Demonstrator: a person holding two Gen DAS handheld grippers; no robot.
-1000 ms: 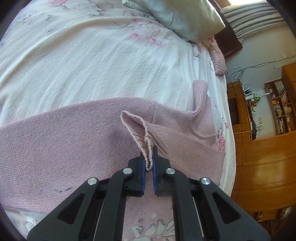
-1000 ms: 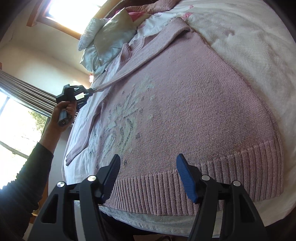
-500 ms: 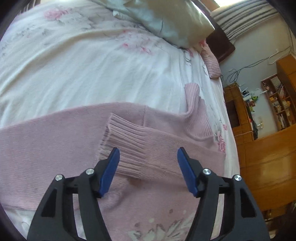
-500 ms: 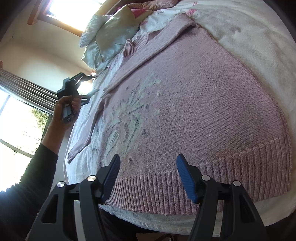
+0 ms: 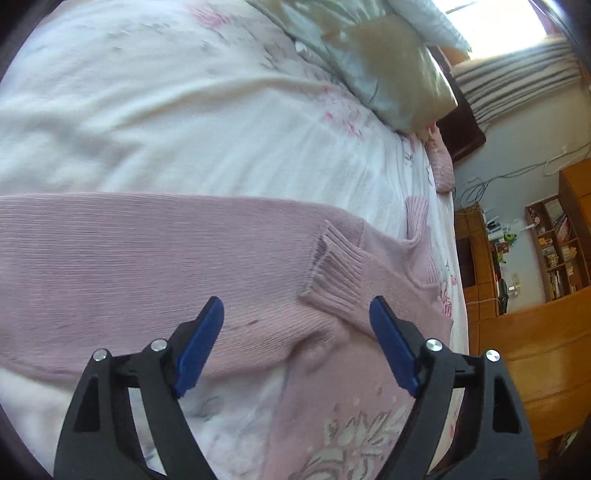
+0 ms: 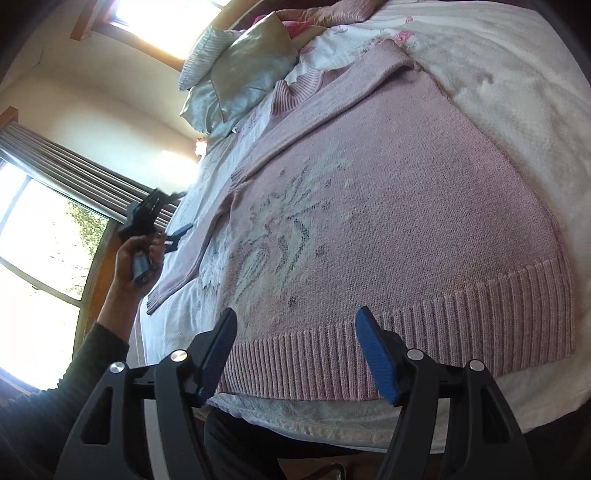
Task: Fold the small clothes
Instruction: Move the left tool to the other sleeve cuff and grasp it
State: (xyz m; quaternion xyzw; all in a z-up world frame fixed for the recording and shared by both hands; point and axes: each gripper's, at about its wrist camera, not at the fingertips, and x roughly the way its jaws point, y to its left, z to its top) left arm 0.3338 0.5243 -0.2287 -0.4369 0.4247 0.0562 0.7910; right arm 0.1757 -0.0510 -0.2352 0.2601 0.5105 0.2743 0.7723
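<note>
Left wrist view shows the left tool (image 5: pixel 295 328) with blue pads spread apart, empty, above a pink knitted sweater (image 5: pixel 147 266) whose ribbed sleeve cuff (image 5: pixel 336 269) lies folded across its body on the white floral bed (image 5: pixel 184 118). Right wrist view has the right tool (image 6: pixel 297 345) likewise apart over the ribbed hem (image 6: pixel 424 343).

A pink sweater (image 6: pixel 424 206) lies flat on the bed (image 6: pixel 517 85), its ribbed hem (image 6: pixel 424 332) nearest the camera and a pale floral pattern (image 6: pixel 280 236) knitted on its front. One sleeve (image 6: pixel 332 107) is folded across the chest; the other (image 6: pixel 184 266) trails along the bed's left edge. The right gripper (image 6: pixel 297 354) hovers at the hem, jaws wide apart. At left, a hand (image 6: pixel 138 254) holds the left gripper (image 6: pixel 173 221) beside the bed. Pillows (image 6: pixel 240 74) sit under a window (image 6: pixel 173 26).
</note>
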